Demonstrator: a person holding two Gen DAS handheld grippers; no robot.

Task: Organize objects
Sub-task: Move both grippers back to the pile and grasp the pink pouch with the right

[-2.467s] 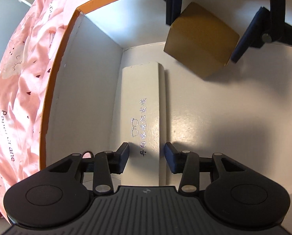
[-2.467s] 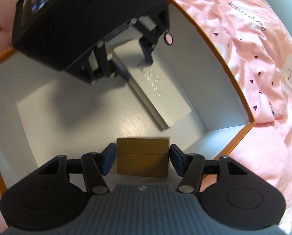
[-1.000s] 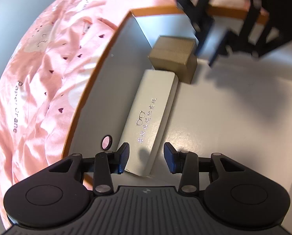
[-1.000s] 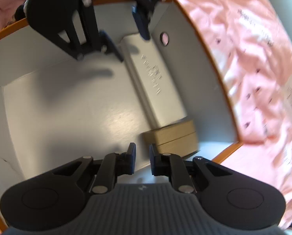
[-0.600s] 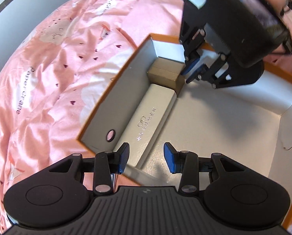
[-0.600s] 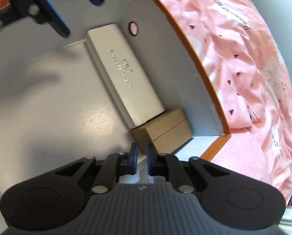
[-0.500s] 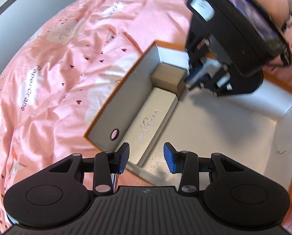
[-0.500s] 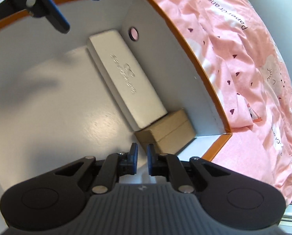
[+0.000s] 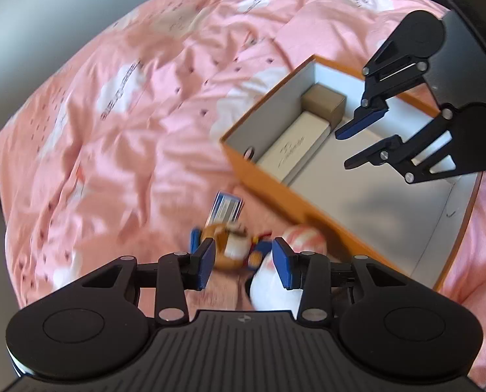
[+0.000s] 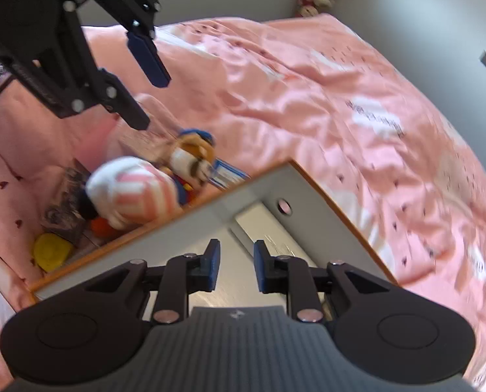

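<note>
An orange box with white inner walls (image 9: pixel 402 219) lies on the pink bed. Inside it a white glasses case (image 9: pixel 291 153) lies along the left wall, with a small brown box (image 9: pixel 322 104) at its far end in the corner. My left gripper (image 9: pixel 243 261) hangs open outside the box, above an orange and blue plush toy (image 9: pixel 229 245) and a pink-striped plush (image 9: pixel 303 238), touching neither. My right gripper (image 10: pixel 236 261) hovers over the box floor near the white case (image 10: pixel 269 232); its jaws are opening with nothing between them. It also shows as my right gripper (image 9: pixel 345 149) above the box.
A blue and white packet (image 9: pixel 226 209) lies beside the toys. Outside the box wall (image 10: pixel 210 215) I see the striped plush (image 10: pixel 135 192), a yellow disc (image 10: pixel 52 251) and my left gripper (image 10: pixel 149 101) above them. Rumpled pink bedding (image 9: pixel 128 114) spreads all round.
Both grippers have lifted up and away from the box floor. The left one has swung back over the toys outside the box. The right jaws, nearly shut before, have parted.
</note>
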